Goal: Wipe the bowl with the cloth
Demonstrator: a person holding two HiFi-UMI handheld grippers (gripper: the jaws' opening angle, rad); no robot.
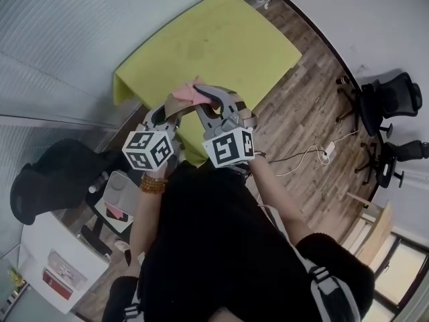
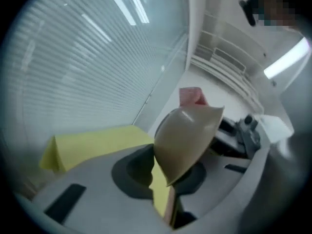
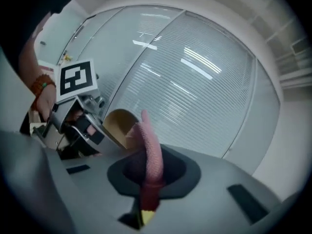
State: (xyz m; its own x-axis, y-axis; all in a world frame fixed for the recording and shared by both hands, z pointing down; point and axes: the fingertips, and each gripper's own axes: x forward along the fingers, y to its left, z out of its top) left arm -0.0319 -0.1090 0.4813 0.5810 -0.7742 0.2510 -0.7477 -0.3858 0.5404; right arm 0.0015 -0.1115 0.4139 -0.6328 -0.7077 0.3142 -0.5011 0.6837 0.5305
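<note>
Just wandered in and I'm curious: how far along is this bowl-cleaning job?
Done: the left tool grips the tan bowl by its rim and the right tool grips the pink cloth, both above the yellow table. In hand: cloth at the bowl's rim. Left: the wiping itself, apparently.

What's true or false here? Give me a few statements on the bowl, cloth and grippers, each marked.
1. The left gripper is clamped on the rim of the tan round bowl. True.
2. The right gripper is empty. False: it is shut on the pink textured cloth, which stands up from its jaws.
3. The bowl sits on the yellow-green table. False: it is held tilted in the air above the table.
4. The two grippers are close together over the table's near edge. True.
5. The cloth lies spread flat on the table. False: it hangs from the right gripper, next to the bowl.
</note>
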